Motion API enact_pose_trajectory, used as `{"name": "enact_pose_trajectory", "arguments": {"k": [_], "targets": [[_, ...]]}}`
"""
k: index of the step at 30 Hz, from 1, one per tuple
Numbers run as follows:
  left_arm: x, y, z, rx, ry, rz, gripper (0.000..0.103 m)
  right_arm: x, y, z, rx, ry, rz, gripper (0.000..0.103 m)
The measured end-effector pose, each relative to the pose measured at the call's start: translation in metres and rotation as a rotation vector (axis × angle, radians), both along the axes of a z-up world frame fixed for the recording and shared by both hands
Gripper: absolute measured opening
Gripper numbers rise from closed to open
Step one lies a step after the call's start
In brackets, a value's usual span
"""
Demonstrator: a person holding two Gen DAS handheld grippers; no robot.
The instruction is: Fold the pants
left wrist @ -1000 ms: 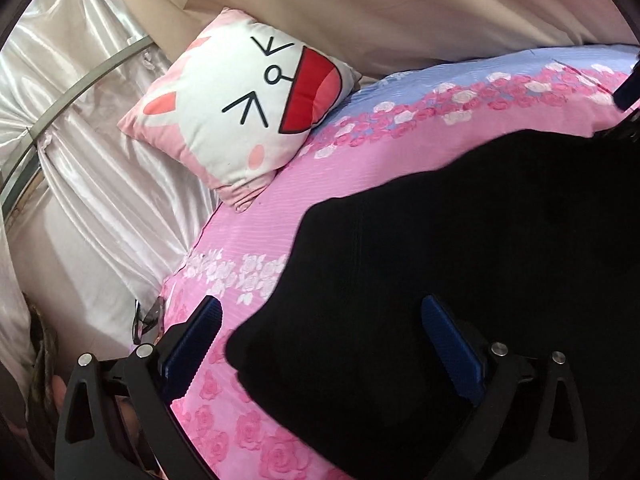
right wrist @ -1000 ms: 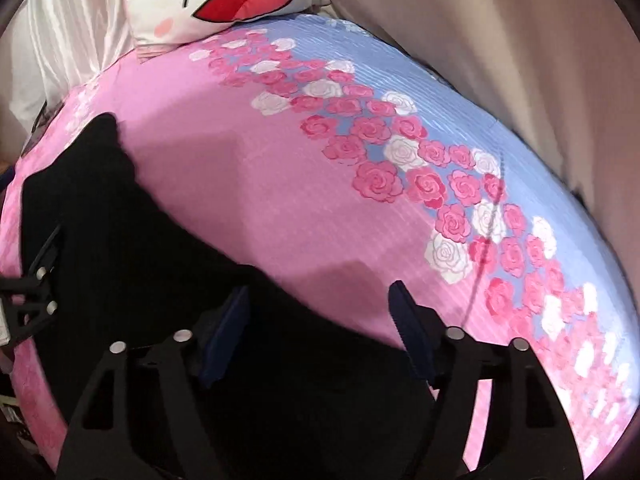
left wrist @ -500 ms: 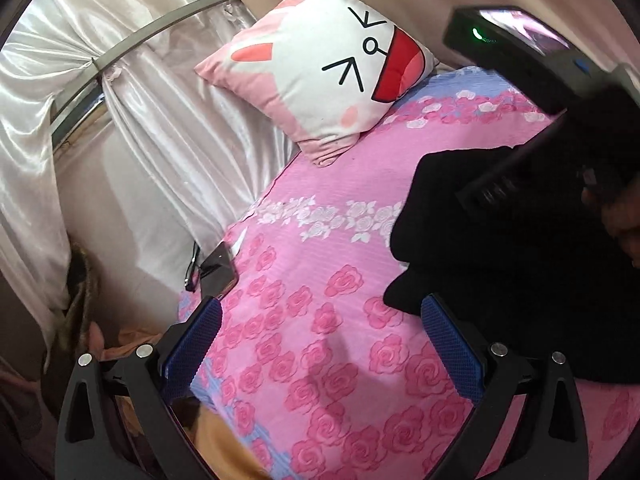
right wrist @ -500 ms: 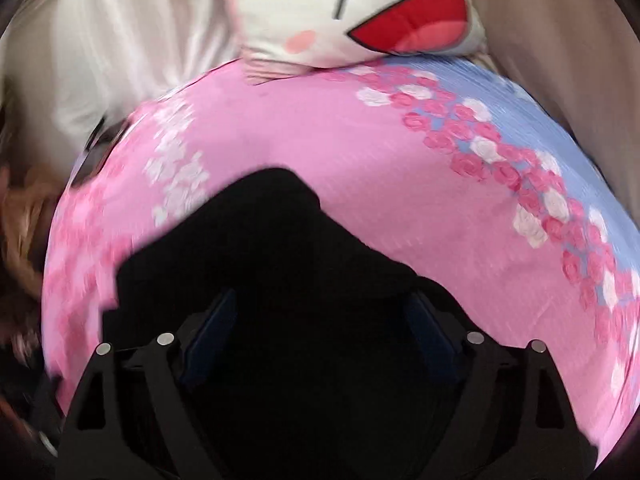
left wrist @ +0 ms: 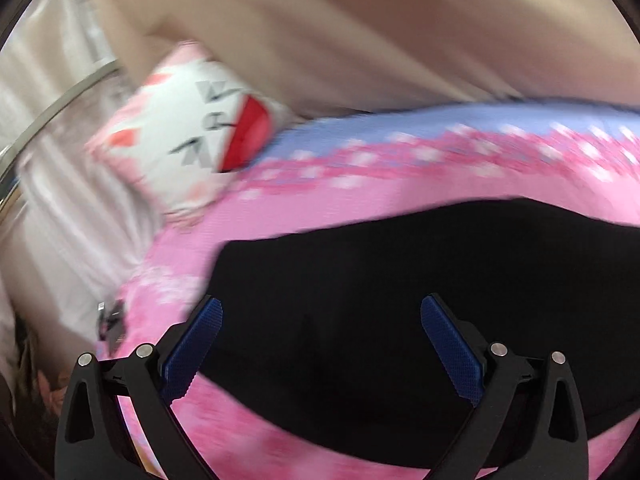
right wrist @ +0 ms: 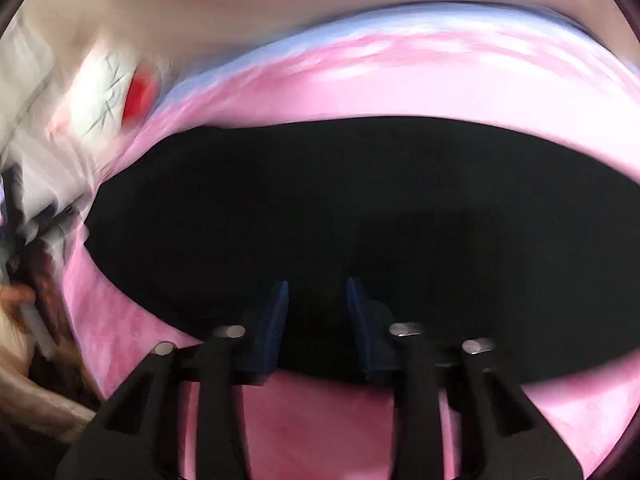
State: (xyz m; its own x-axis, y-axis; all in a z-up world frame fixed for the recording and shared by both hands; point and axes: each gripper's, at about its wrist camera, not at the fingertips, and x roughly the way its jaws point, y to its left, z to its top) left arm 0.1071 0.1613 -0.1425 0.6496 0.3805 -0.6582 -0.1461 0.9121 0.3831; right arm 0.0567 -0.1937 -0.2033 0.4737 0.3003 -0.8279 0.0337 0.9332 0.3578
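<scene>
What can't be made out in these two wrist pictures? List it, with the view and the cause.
- Folds and seams of the pants: both views, the black cloth shows no detail.
- Whether the right gripper pinches cloth: right wrist view, black on black between narrowed fingers.
- Pillow face: right wrist view, motion blur.
- Small dark thing at the bed edge: left wrist view, blurred and too small.

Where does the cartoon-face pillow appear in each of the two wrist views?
Left wrist: cartoon-face pillow at upper left, blurred, on the far corner of the bed.
Right wrist: pillow at far left, smaller, heavily blurred.
Shared landmark: black pants on the pink sheet.
</scene>
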Motion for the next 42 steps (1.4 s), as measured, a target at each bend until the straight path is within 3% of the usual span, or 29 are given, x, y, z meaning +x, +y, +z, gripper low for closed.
{"name": "enact_pose_trajectory", "arguments": {"k": [1,2,3,4,6,9,10,12,14,16,17,18,19,22,24,26,28,30,32,33,34,35,36,37,39,40,41,42], "targets": [[0.001,-0.015,-0.001,-0.007,0.001,-0.025,0.098,-0.01,-0.028,0.003,0.044,0.015,-0.077,0.034],[0.001,-0.037,-0.002,-0.007,-0.005,-0.062,0.098,-0.022,-0.062,0.01,0.03,0.024,-0.229,0.034],[0.001,-0.057,-0.004,0.003,-0.001,-0.094,0.098,-0.027,-0.081,0.016,0.031,0.002,-0.301,0.034],[0.002,-0.073,-0.005,0.011,0.008,-0.119,0.098,-0.027,-0.095,0.021,0.05,-0.034,-0.308,0.032],[0.003,-0.117,-0.005,0.027,0.039,-0.181,0.098,-0.019,-0.128,0.027,-0.068,-0.081,-0.325,0.032],[-0.003,-0.166,0.005,0.012,0.023,-0.25,0.098,-0.03,-0.2,0.023,-0.057,-0.074,-0.532,0.034],[-0.006,-0.177,0.007,0.011,0.019,-0.266,0.098,-0.03,-0.213,0.023,-0.091,-0.071,-0.541,0.034],[-0.012,-0.204,0.008,0.016,0.021,-0.302,0.098,-0.026,-0.236,0.021,-0.173,-0.07,-0.461,0.034],[-0.017,-0.229,0.006,0.023,0.029,-0.323,0.098,-0.009,-0.245,0.019,-0.187,-0.073,-0.347,0.034],[-0.018,-0.243,0.007,0.028,0.037,-0.33,0.098,-0.002,-0.255,0.006,-0.251,-0.031,-0.255,0.032],[-0.019,-0.251,0.006,0.029,0.039,-0.33,0.098,0.003,-0.262,0.002,-0.241,-0.024,-0.212,0.028],[-0.021,-0.259,0.007,0.032,0.037,-0.329,0.098,0.005,-0.264,0.002,-0.231,-0.034,-0.184,0.013],[-0.022,-0.262,0.007,0.035,0.037,-0.33,0.098,0.007,-0.267,0.005,-0.233,-0.046,-0.155,0.008],[-0.025,-0.272,0.005,0.047,0.038,-0.328,0.098,0.017,-0.281,0.024,-0.305,-0.163,-0.132,0.008],[-0.026,-0.28,0.0,0.05,0.047,-0.325,0.098,0.028,-0.283,0.001,-0.344,-0.103,-0.103,0.015],[-0.027,-0.289,0.0,0.061,0.053,-0.33,0.098,0.026,-0.282,0.006,-0.355,-0.123,-0.087,0.02],[-0.031,-0.295,0.003,0.054,0.038,-0.339,0.098,0.011,-0.285,0.023,-0.317,-0.123,-0.126,0.024],[-0.035,-0.303,0.007,0.048,0.019,-0.361,0.098,-0.014,-0.282,0.048,-0.265,-0.199,-0.172,0.026],[-0.037,-0.311,0.006,0.042,0.021,-0.384,0.098,-0.024,-0.276,0.054,-0.105,-0.213,-0.142,0.026],[-0.037,-0.317,0.005,0.04,0.027,-0.395,0.098,-0.025,-0.27,0.043,-0.022,-0.188,-0.102,0.022],[-0.037,-0.321,0.004,0.044,0.034,-0.398,0.098,-0.026,-0.268,0.031,-0.009,-0.153,-0.077,0.022],[-0.037,-0.326,0.005,0.046,0.04,-0.403,0.098,-0.025,-0.271,0.004,-0.033,-0.061,-0.069,0.018],[-0.038,-0.329,0.007,0.041,0.04,-0.408,0.098,-0.036,-0.284,0.0,0.023,-0.112,-0.103,0.011],[-0.038,-0.333,0.009,0.039,0.038,-0.413,0.098,-0.042,-0.3,0.002,0.037,-0.082,-0.195,0.011],[-0.039,-0.337,0.009,0.03,0.04,-0.427,0.098,-0.052,-0.305,0.02,0.052,-0.104,-0.246,0.017],[-0.038,-0.34,0.008,0.029,0.053,-0.429,0.098,-0.06,-0.299,0.034,0.058,-0.17,-0.212,0.016],[-0.037,-0.342,0.005,0.029,0.069,-0.424,0.098,-0.06,-0.294,0.034,0.057,-0.18,-0.178,0.017],[-0.034,-0.344,0.003,0.022,0.089,-0.419,0.098,-0.058,-0.289,0.024,0.014,-0.131,-0.145,0.017]]}}
